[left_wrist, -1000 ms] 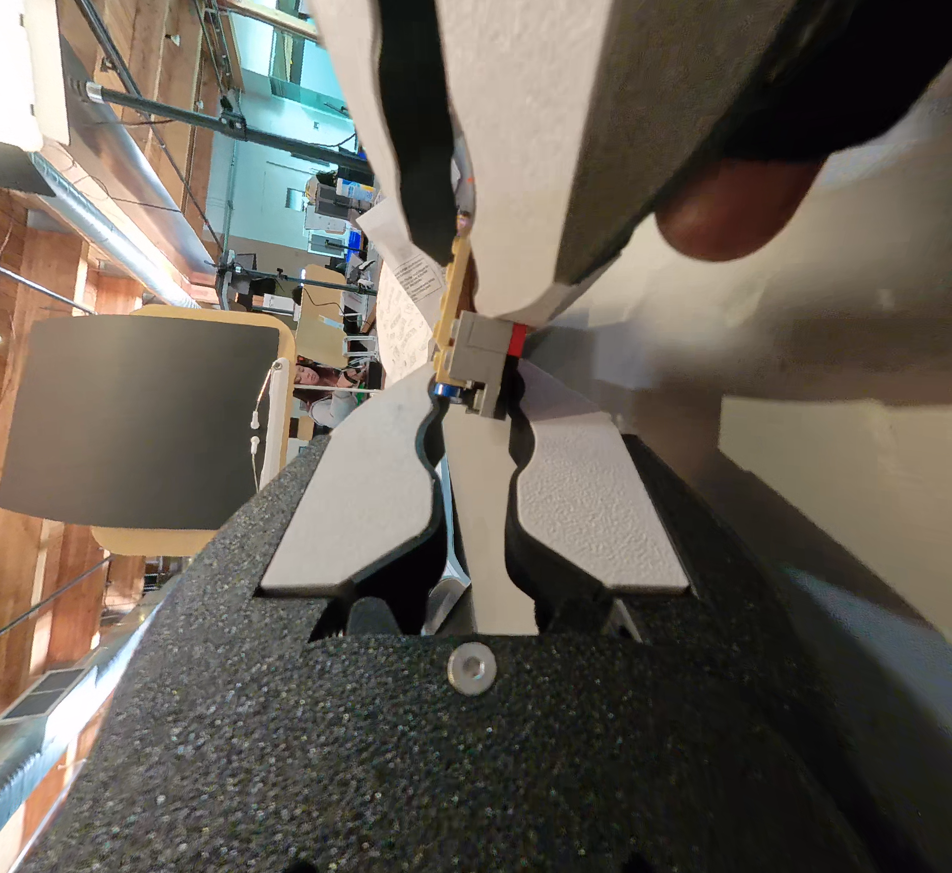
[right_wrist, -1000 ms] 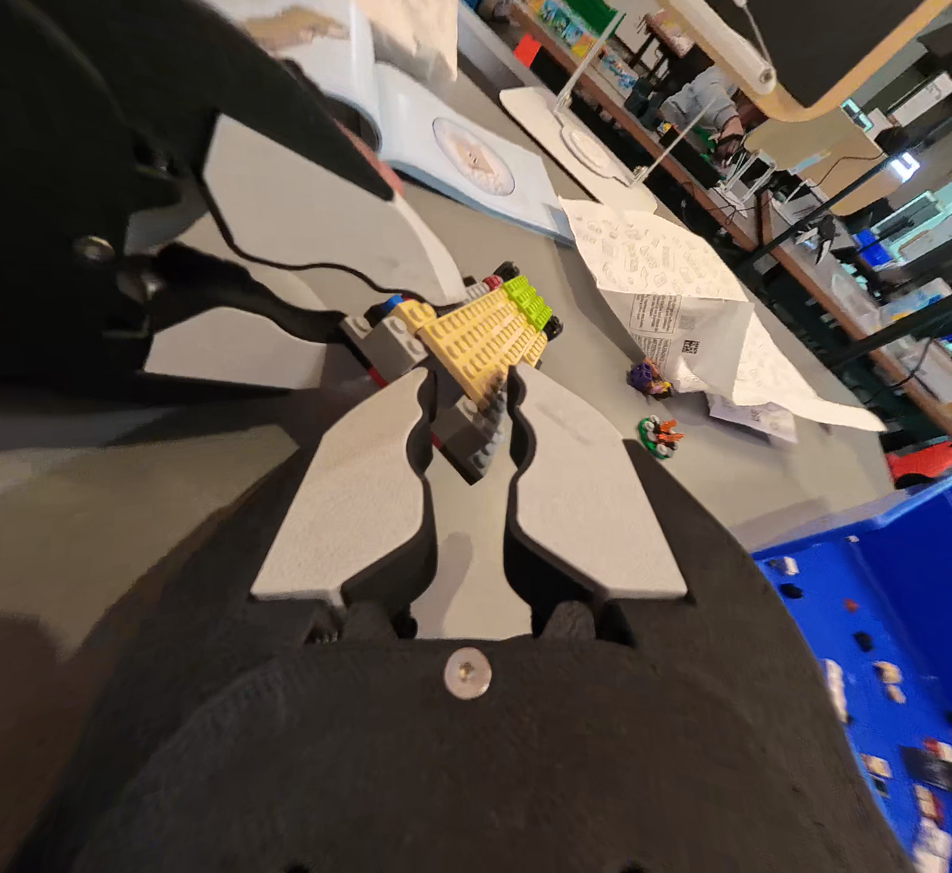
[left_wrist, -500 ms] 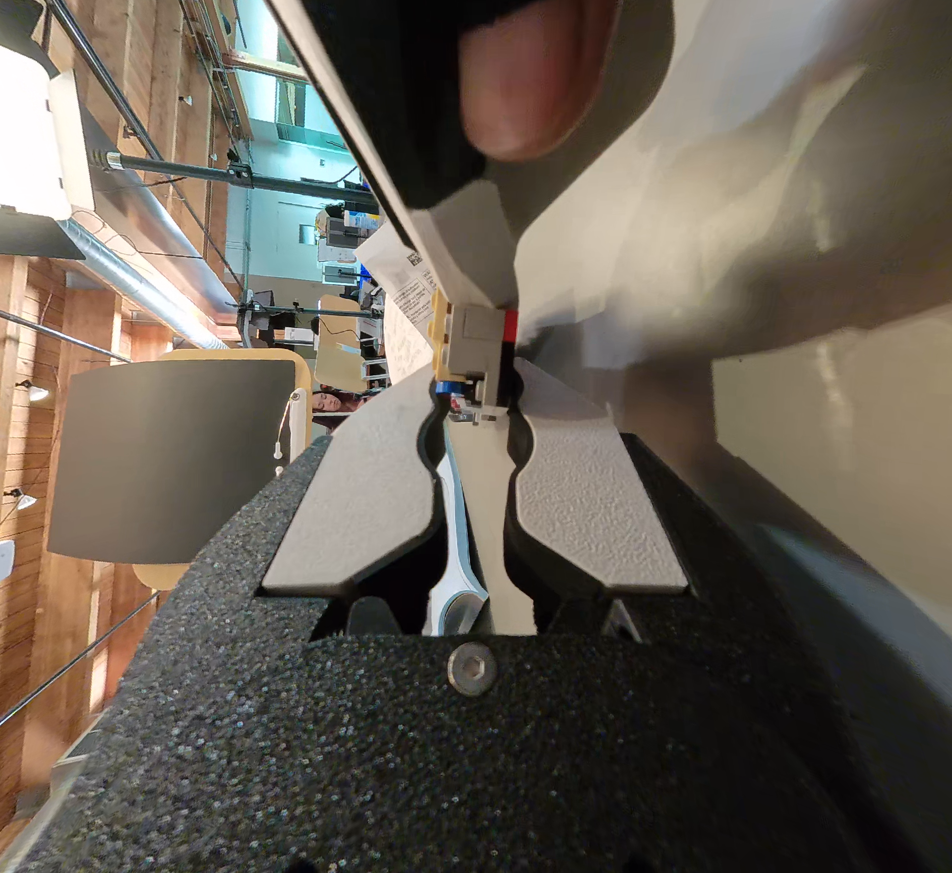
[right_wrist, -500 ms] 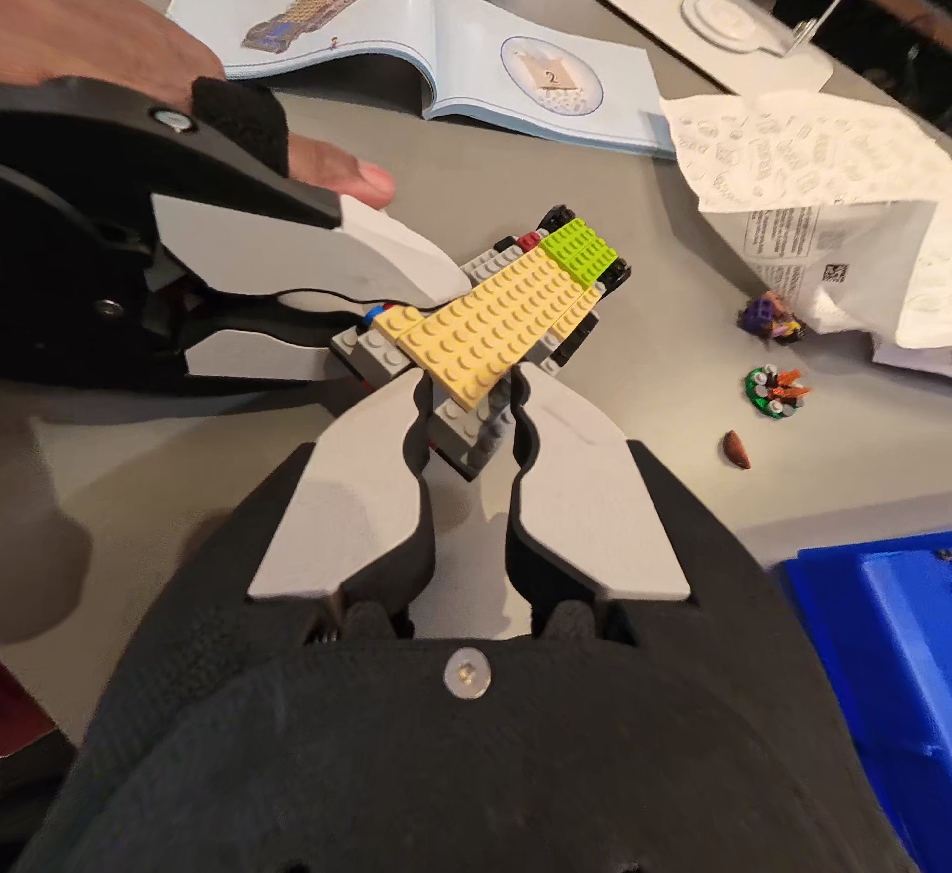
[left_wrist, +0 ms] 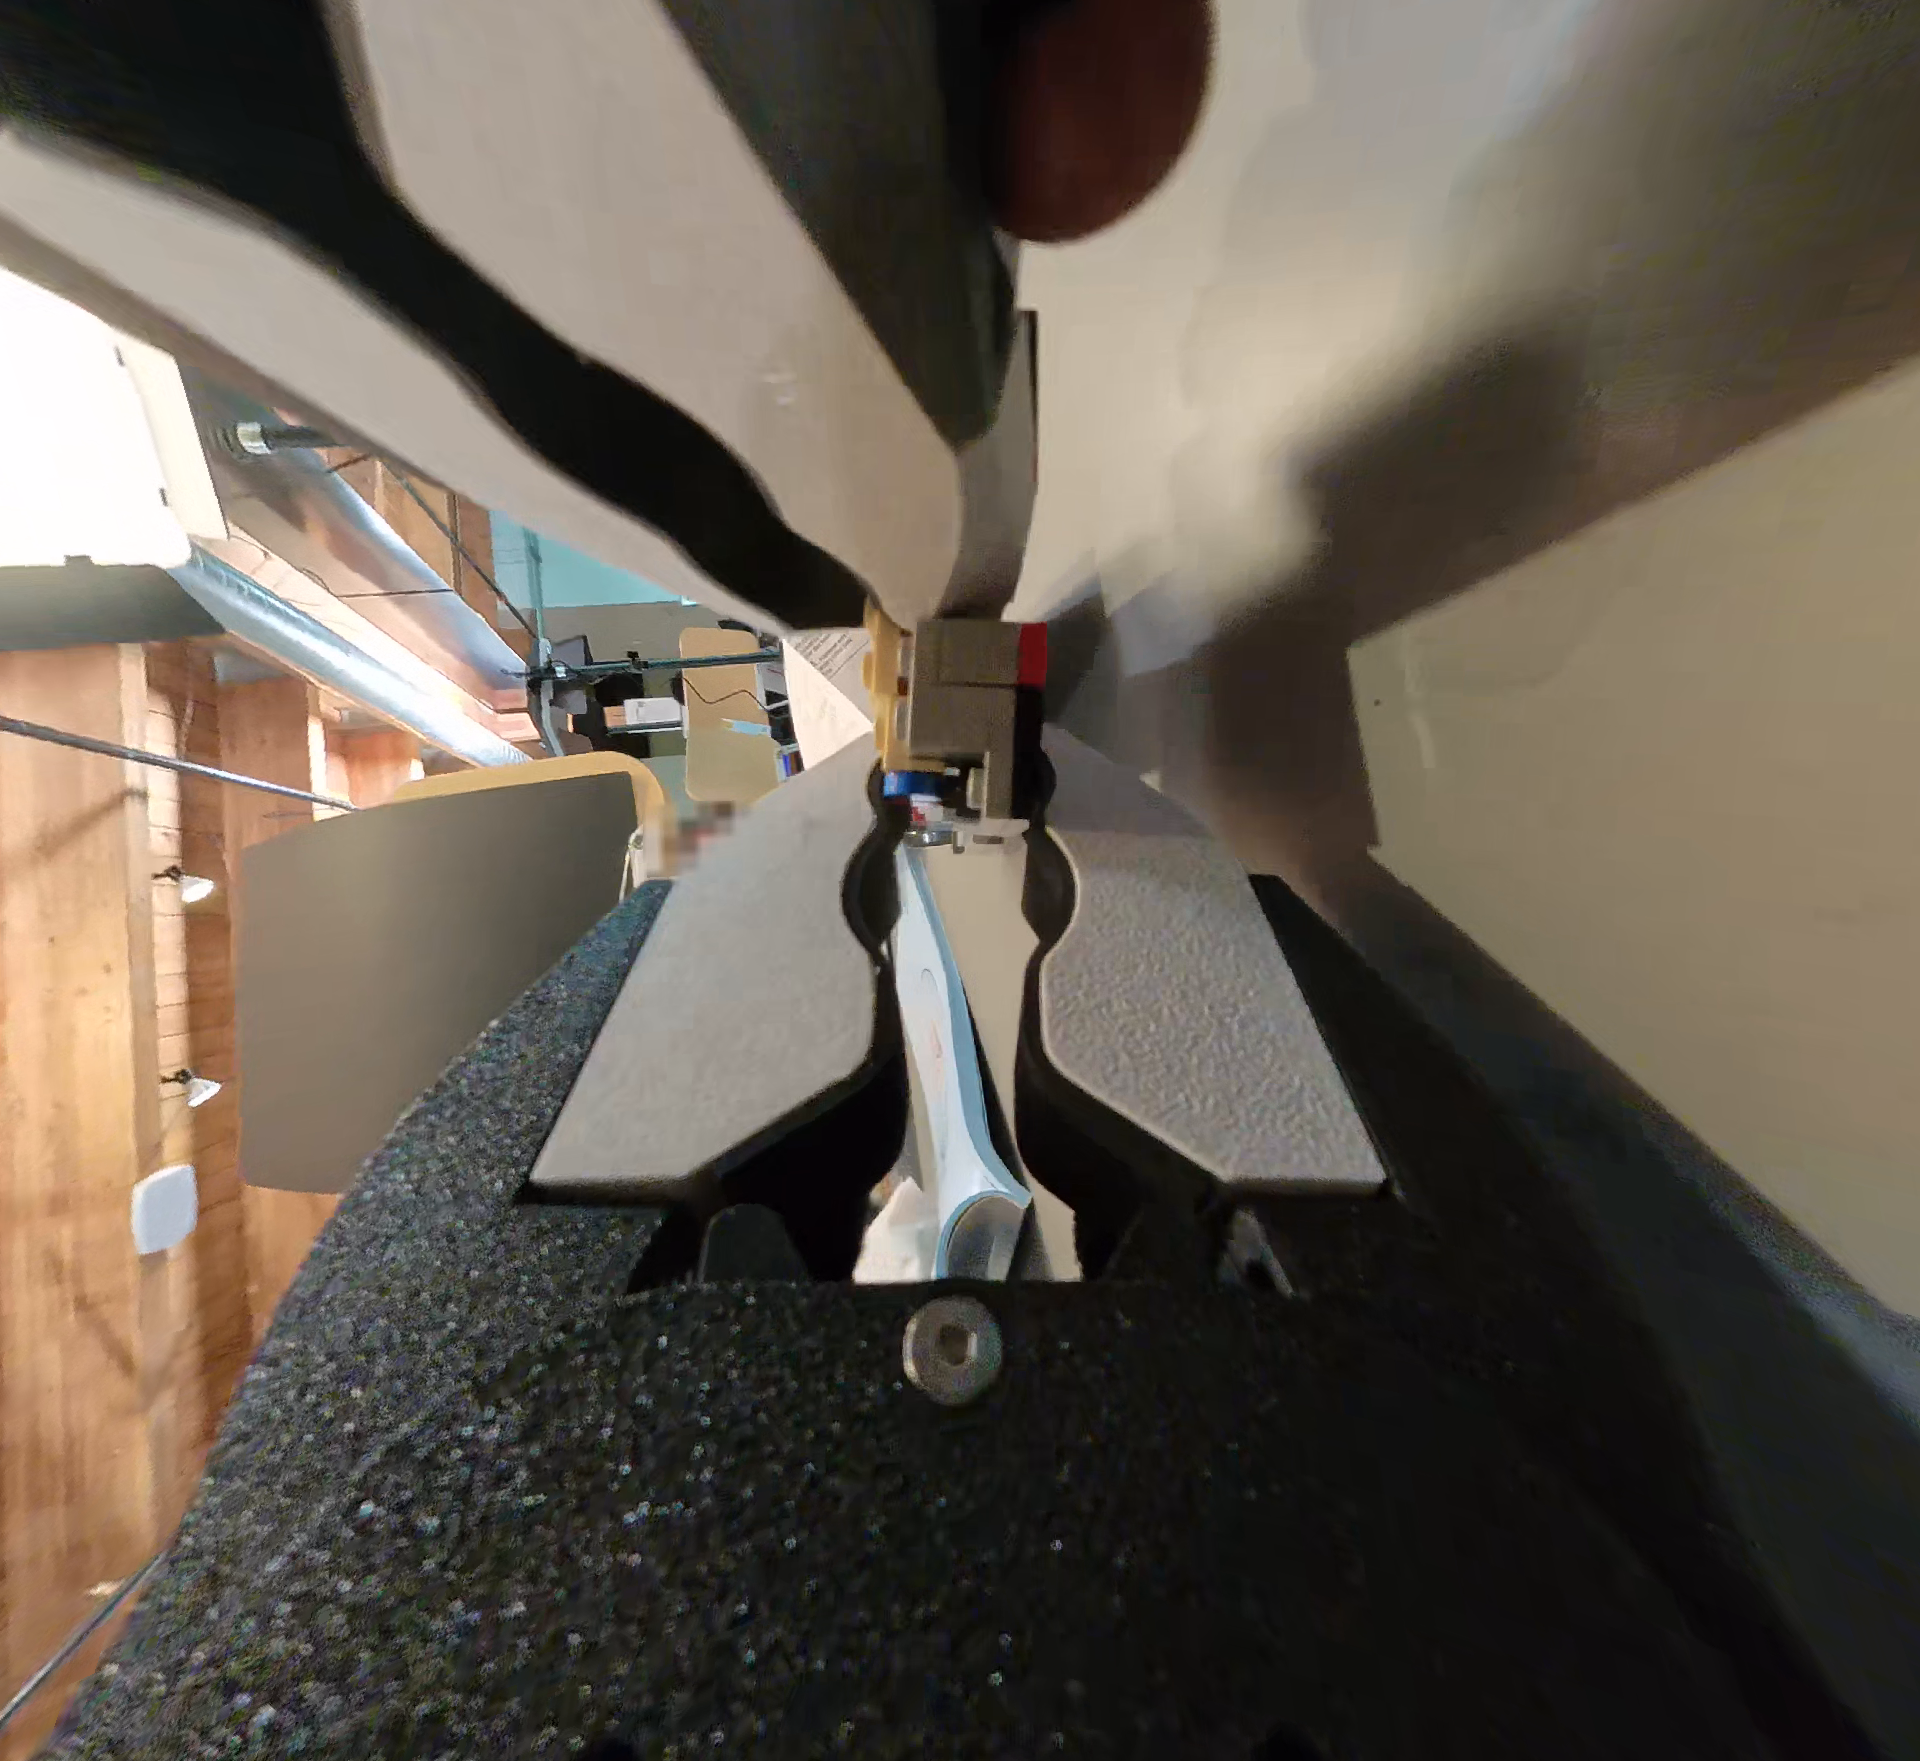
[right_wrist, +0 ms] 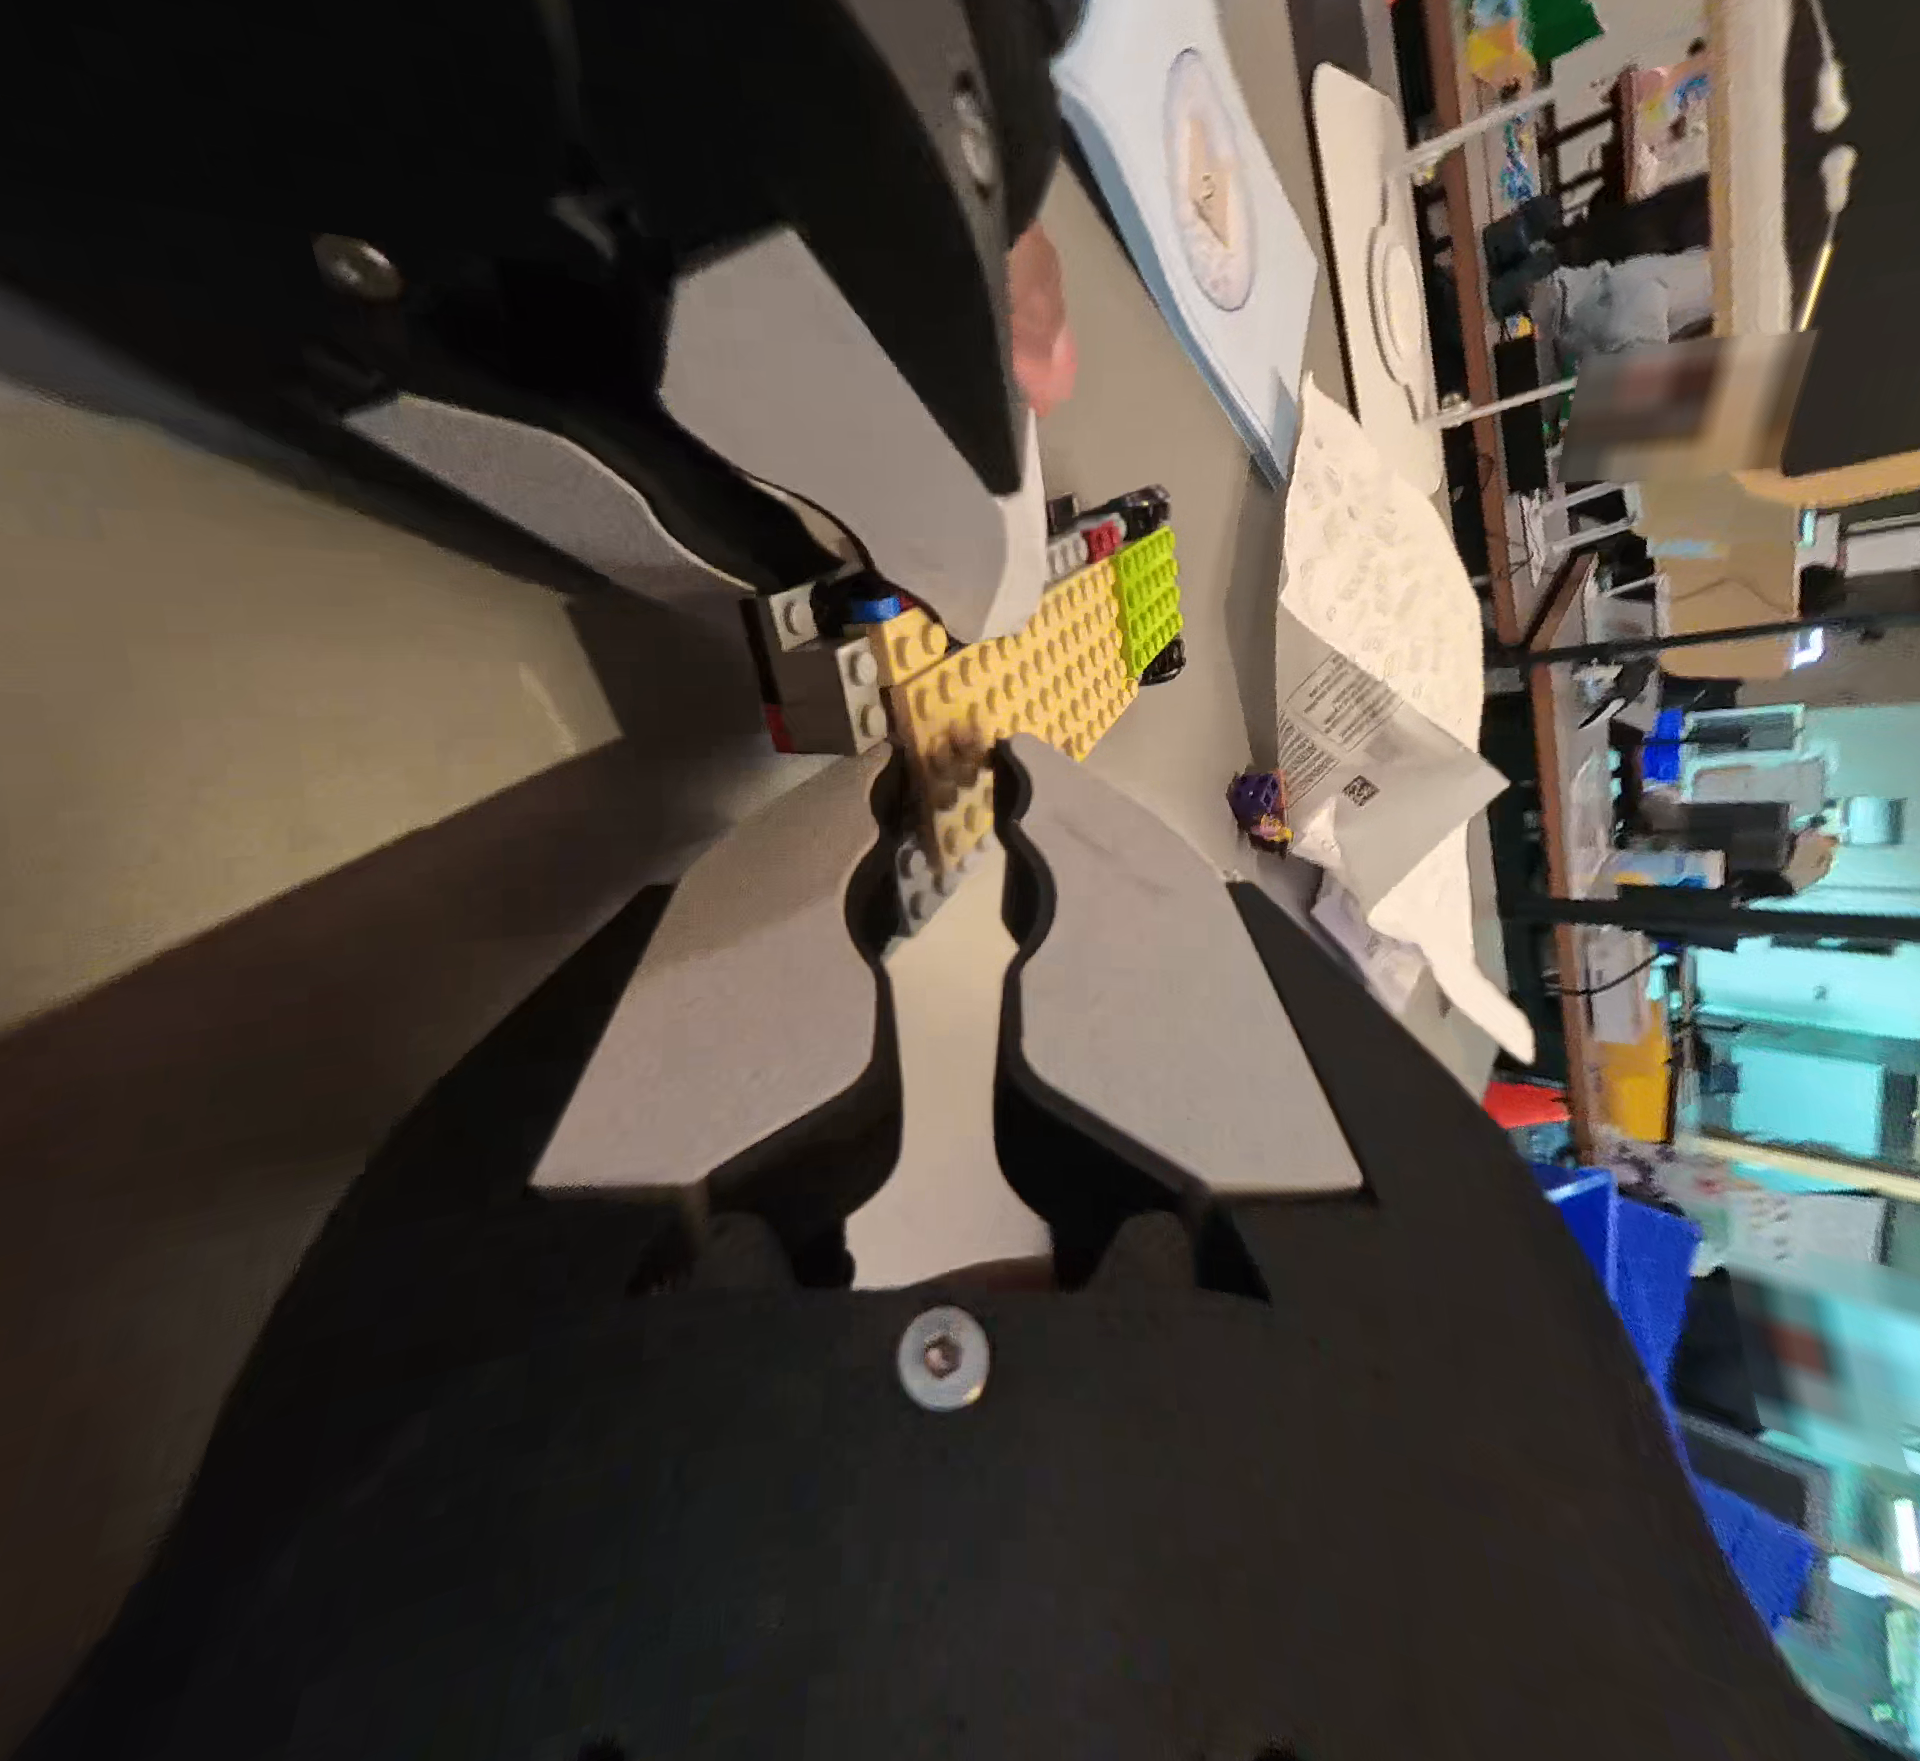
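Both jaws are clamped on one brick model (right_wrist: 1023, 662), which hangs above the grey bench (right_wrist: 260, 568): the right gripper (right_wrist: 951, 781) pinches its tan wing tip, while the left gripper (left_wrist: 956, 802) bites the grey block end, probably to brace it. It is a studded tan plate with a lime patch and black edges

Two tilted close wrist views, probably facing

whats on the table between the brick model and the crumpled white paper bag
Right wrist view: mostly bare grey table separates the brick model from the paper bag. The only piece near that stretch is a small purple brick cluster, lower down, beside the bag's edge.
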### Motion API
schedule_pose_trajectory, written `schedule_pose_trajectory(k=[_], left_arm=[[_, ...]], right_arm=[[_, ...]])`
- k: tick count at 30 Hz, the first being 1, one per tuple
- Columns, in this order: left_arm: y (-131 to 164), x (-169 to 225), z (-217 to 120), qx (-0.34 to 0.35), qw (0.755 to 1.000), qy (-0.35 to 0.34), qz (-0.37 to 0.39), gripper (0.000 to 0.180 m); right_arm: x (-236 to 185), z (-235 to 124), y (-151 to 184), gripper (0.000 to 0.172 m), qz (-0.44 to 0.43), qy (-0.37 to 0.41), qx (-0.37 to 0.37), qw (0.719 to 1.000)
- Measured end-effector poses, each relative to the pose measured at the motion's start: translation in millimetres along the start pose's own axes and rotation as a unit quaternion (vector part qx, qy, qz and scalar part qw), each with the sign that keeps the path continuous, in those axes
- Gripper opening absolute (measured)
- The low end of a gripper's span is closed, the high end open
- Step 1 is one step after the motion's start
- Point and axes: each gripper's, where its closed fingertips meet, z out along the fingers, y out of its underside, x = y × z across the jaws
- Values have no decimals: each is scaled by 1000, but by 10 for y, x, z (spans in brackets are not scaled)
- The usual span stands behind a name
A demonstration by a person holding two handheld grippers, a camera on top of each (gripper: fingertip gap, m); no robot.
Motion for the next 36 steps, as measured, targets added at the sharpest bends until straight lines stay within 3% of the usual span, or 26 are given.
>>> schedule_pose_trajectory(k=[4, 14, 18, 23, 28, 36], left_arm=[[17, -44, 2, 1, 1000, -3, -27, 19], [23, -92, 4, 3, 999, -8, -46, 20], [21, -103, 4, 2, 999, -10, -47, 20], [7, -99, 2, 6, 999, -9, -47, 19], [-5, -137, -1, 12, 997, -13, -71, 20], [42, -170, -8, 7, 995, -13, -94, 15]], right_arm=[[25, -3, -23, 16, 76, -49, 24, 996], [60, -27, -67, 19, 254, -131, 89, 954], [90, -32, -74, 18, 209, -92, 90, 970], [113, -46, -81, 12, 83, -3, 97, 992], [155, -64, -92, 13, 167, -32, 136, 976], [186, -42, -71, 12, 229, -41, 143, 962]])
